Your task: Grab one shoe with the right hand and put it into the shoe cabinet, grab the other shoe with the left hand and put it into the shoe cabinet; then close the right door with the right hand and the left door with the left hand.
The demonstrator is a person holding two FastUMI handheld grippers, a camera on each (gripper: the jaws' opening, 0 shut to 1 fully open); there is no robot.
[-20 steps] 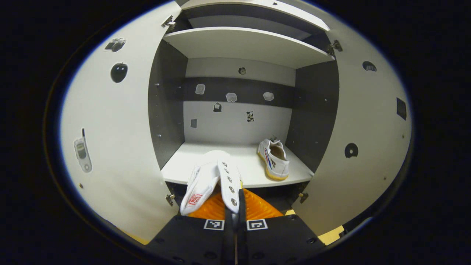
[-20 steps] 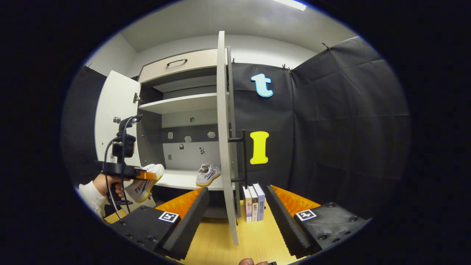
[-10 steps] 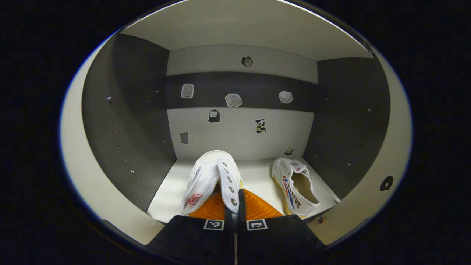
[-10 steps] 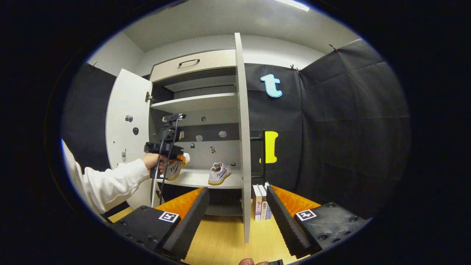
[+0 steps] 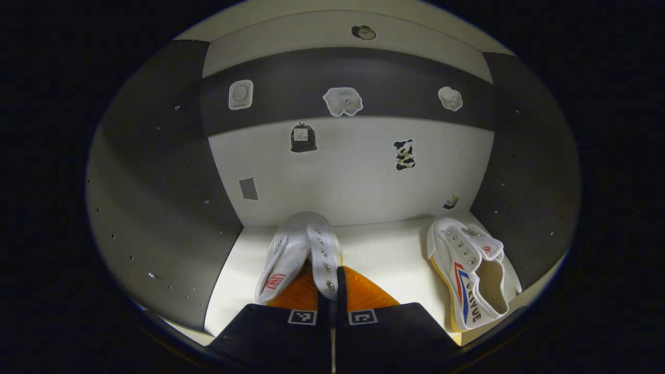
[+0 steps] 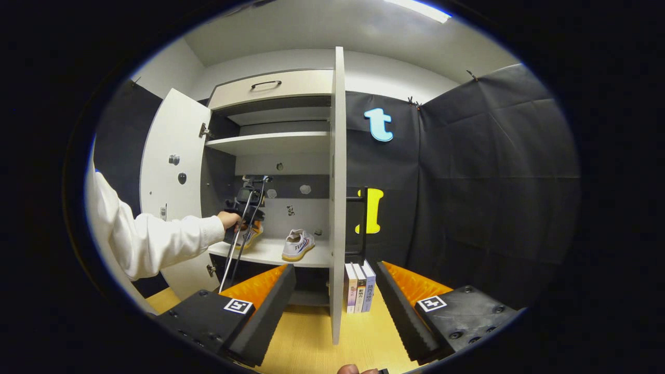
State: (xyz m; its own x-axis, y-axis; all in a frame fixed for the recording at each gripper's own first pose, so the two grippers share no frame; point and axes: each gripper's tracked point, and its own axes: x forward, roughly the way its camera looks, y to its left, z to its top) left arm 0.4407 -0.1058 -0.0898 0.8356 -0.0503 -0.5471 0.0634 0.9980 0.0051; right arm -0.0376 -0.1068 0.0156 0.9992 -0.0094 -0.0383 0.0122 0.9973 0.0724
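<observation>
1. Nearest the lens, left claw (image 5: pixel 332 283) is clamped on a white canvas shoe (image 5: pixel 293 252) by its soft eyelet flap; judged light, floppy, best gripped there.
2. Right claw (image 6: pixel 335 291) hangs agape, empty.
3. Farther right on the cabinet shelf (image 5: pixel 384 249), second shoe (image 5: pixel 470 275) rests.

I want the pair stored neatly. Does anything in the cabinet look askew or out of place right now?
The placed shoe lies at an angle at the shelf's right front edge, heel near the lip. The other shoe is pinched in the left gripper above the shelf, not yet set down.
</observation>
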